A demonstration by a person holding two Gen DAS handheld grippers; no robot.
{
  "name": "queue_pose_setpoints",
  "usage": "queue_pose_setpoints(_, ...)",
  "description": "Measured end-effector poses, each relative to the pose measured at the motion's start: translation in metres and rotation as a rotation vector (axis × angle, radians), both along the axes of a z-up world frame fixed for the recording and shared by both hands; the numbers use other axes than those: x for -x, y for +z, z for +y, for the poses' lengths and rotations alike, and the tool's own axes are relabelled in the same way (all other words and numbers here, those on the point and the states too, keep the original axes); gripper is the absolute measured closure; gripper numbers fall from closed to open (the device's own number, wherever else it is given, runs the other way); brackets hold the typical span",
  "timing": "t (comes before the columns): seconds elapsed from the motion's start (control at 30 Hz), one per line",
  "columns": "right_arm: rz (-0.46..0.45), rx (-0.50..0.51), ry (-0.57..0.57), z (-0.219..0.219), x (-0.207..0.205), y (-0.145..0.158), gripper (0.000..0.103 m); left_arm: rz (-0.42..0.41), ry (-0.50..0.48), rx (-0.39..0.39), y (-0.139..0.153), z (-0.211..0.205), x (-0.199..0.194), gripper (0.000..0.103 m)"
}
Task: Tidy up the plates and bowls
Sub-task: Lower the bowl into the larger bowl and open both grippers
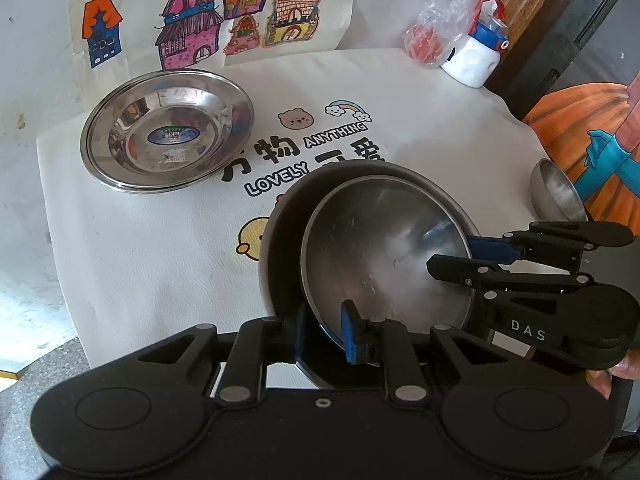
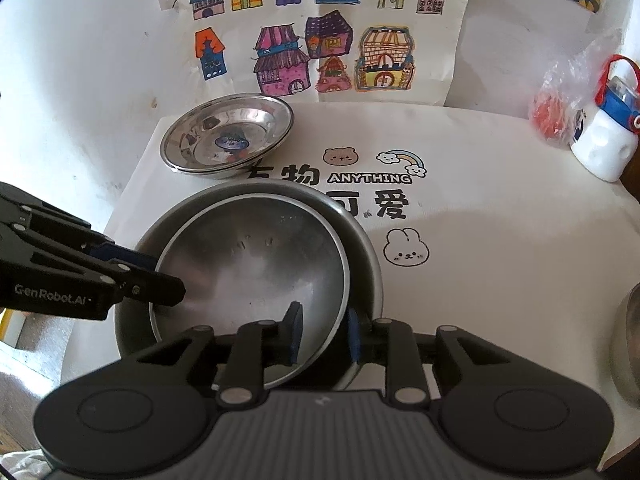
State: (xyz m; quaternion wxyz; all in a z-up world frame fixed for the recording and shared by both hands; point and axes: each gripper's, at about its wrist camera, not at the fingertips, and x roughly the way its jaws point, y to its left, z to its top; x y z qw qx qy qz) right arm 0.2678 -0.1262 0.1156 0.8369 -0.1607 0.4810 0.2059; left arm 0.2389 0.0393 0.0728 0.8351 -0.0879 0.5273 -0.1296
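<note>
1. Two steel bowls sit nested near the front of a white cloth [image 2: 500,280] printed with cartoon animals and lettering.
2. The inner bowl [image 2: 256,264] lies tilted inside the outer bowl [image 2: 360,248], its rim close against the outer bowl's wall on one side and leaving a crescent gap on the other.
3. The left gripper [image 1: 324,332] straddles the near rims of both bowls: one blue pad is outside the outer bowl, the other inside the inner bowl. The jaws stand slightly apart; whether the pads press on the rims I cannot tell.
4. The right gripper [image 2: 324,334] straddles the rims on the opposite side, one pad inside the inner bowl and one outside the outer bowl. A sliver of gap shows beside the inner pad, so it looks slack rather than pinching.
5. Each gripper shows in the other's view, reaching in over the bowls' edge.
6. A stack of steel plates [image 1: 168,132] rests at the far left of the cloth, well apart from the bowls.
7. Another bowl [image 1: 556,194] stands at the right edge, only partly in view.
8. A white bottle [image 2: 604,140] with a blue and red lid stands at the far right, just beside a plastic bag [image 2: 560,108] with something red inside.
9. A drawing of houses [image 2: 312,40] hangs on the wall behind.
</note>
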Motion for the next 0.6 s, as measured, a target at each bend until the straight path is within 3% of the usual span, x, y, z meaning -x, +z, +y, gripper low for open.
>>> queue_pose_setpoints(0.4, 0.015, 0.042, 0.064, 0.009, -0.004, -0.001, 0.059, 0.006, -0.006, -0.02, 0.002, -0.003, -0.002, 0.075)
queue_pose_setpoints(0.6, 0.005, 0.014, 0.083, 0.008, -0.005, 0.008, 0.046, -0.04, -0.005, -0.026, 0.013, -0.002, 0.0, 0.058)
